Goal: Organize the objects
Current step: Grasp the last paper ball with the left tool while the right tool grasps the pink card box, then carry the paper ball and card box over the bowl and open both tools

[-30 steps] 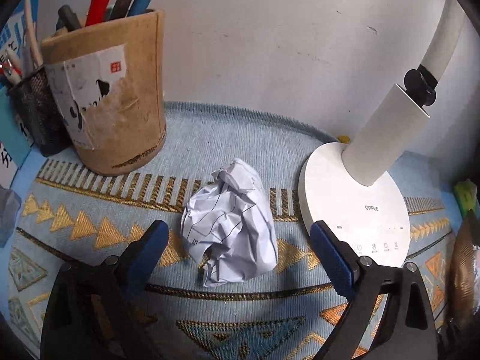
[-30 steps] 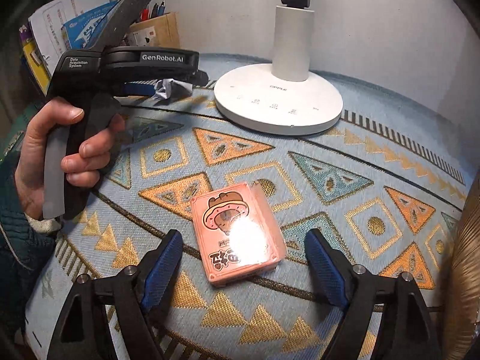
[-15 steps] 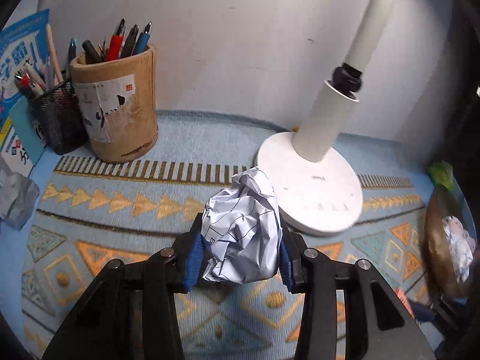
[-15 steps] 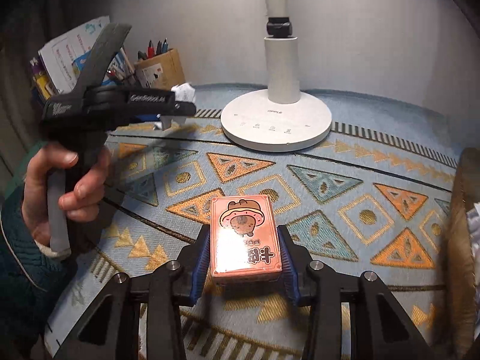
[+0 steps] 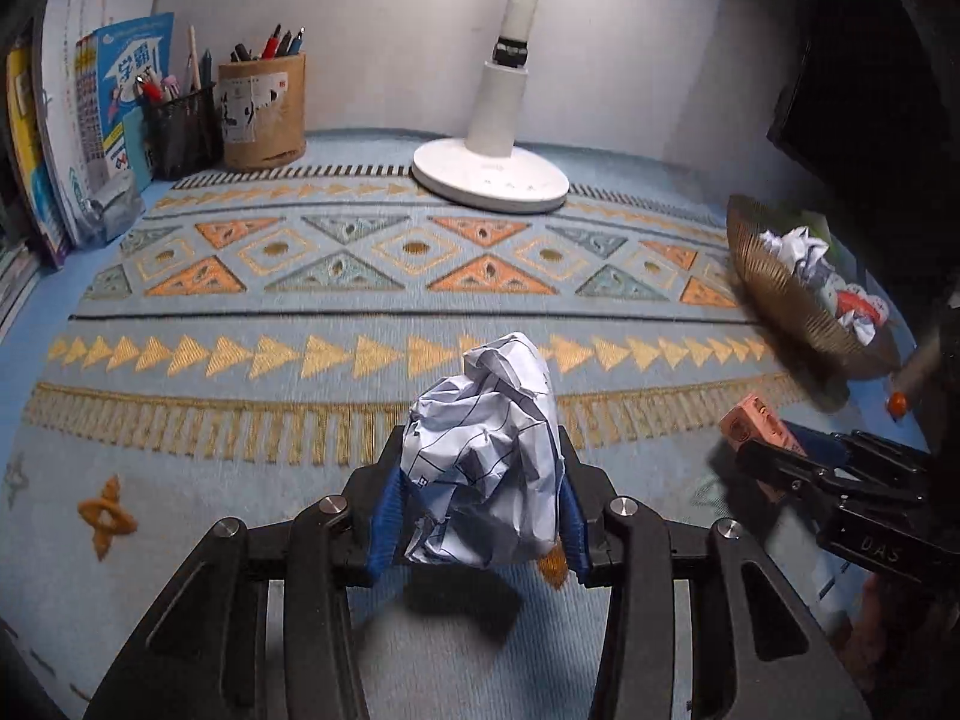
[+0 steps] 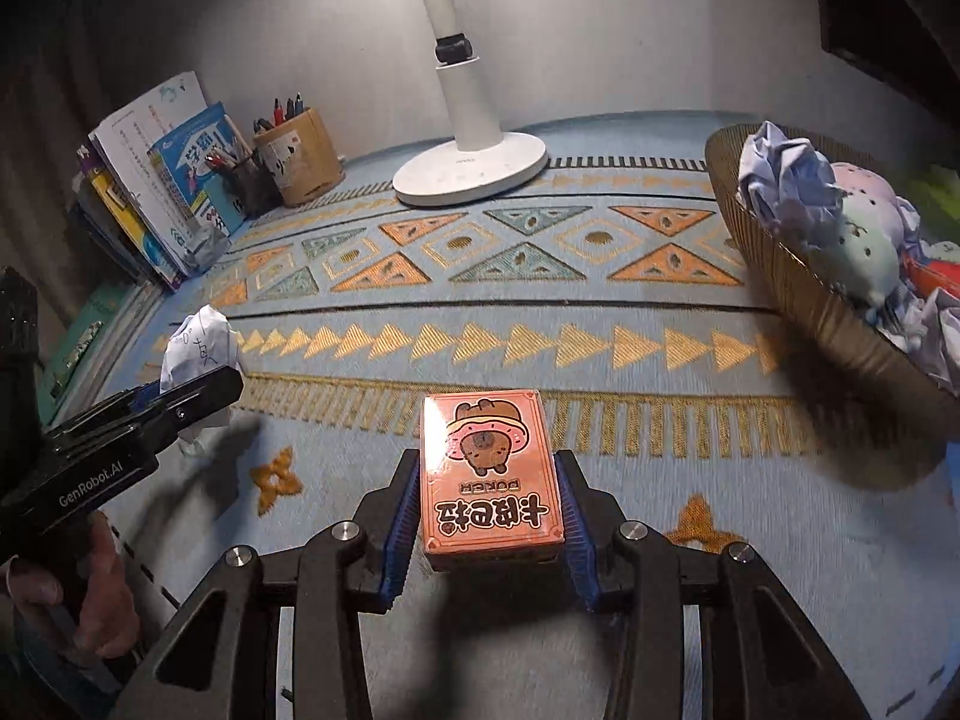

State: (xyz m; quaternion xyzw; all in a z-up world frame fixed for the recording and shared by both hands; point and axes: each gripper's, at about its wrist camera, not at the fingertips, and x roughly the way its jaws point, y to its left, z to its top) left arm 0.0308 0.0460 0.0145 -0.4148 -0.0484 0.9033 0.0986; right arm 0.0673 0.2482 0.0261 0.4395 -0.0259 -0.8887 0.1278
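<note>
Our left hand-held gripper [image 5: 477,516] is clamped on a crumpled paper ball [image 5: 486,456], lifted clear of the patterned mat on the surface [image 5: 372,300]. Our right hand-held gripper [image 6: 489,525] has its pads pressed to both sides of a pink poker card box [image 6: 489,474], also held above the mat. To the right, the ribbed brown basket [image 6: 798,294] already holds crumpled papers and small toys, so we judge part of the sorting done. What we think is left: carrying both items to their places, probably that basket. The desk lamp [image 6: 471,171] and pen holder [image 5: 262,111] stand at the back.
</note>
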